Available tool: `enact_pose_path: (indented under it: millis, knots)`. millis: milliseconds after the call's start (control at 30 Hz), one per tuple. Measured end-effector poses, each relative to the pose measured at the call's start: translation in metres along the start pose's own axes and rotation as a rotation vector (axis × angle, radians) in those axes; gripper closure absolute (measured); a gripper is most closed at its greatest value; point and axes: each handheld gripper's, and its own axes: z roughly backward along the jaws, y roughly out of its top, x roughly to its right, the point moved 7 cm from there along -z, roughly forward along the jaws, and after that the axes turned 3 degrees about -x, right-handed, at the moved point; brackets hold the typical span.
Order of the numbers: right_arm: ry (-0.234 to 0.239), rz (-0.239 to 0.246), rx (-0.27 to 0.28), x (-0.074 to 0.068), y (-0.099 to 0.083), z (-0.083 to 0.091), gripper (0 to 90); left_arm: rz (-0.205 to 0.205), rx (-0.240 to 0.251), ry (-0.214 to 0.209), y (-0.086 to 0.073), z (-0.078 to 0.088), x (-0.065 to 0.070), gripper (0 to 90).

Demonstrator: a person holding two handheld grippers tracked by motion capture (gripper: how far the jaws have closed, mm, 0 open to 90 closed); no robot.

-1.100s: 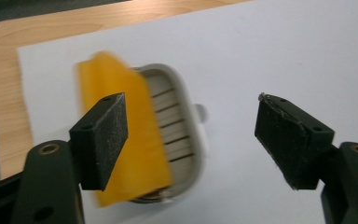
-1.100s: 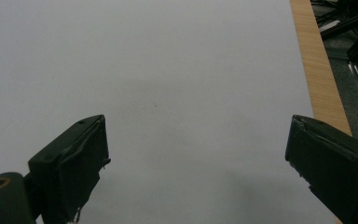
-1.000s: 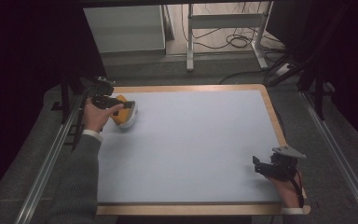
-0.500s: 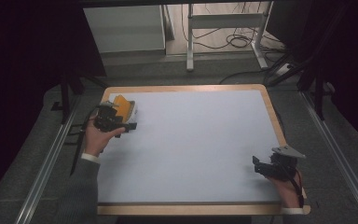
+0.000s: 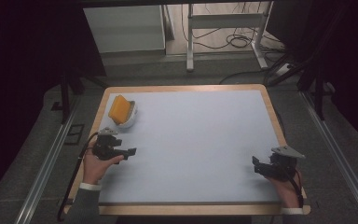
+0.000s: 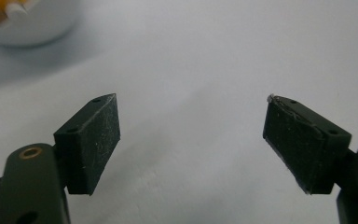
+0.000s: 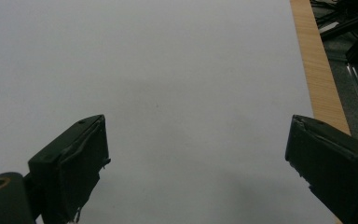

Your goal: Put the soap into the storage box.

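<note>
Lying just beyond the left gripper, whose spread jaws had just been opening on nothing, the orange sponge tilted in its white bowl, far from the right gripper, also spread wide and empty.

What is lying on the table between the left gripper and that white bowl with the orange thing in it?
Nothing: in the high view, only bare pale tabletop separates the left gripper, jaws open and empty, from the white bowl holding the orange thing.
</note>
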Motion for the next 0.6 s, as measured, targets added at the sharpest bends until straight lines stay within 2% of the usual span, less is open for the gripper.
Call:
enact_pose_path:
  millis: [167,267,400,600]
  knots:
    - [-0.001,0.0,0.0,0.0,0.0,0.0,5.9,0.027,0.018,-0.018,-0.01,-0.003,0.002,19.0]
    - [0.0,0.002,0.0,0.0,0.0,0.0,5.9,0.019,0.003,-0.012,-0.013,-0.005,0.001,18.9]
    - [-0.001,0.002,-0.001,0.0,0.0,0.0,5.9,0.029,0.011,-0.014,-0.013,-0.004,-0.001,18.9]
    - [0.001,0.013,0.022,-0.003,0.003,0.002,5.9,0.018,-0.005,-0.007,-0.016,-0.005,-0.002,18.4]
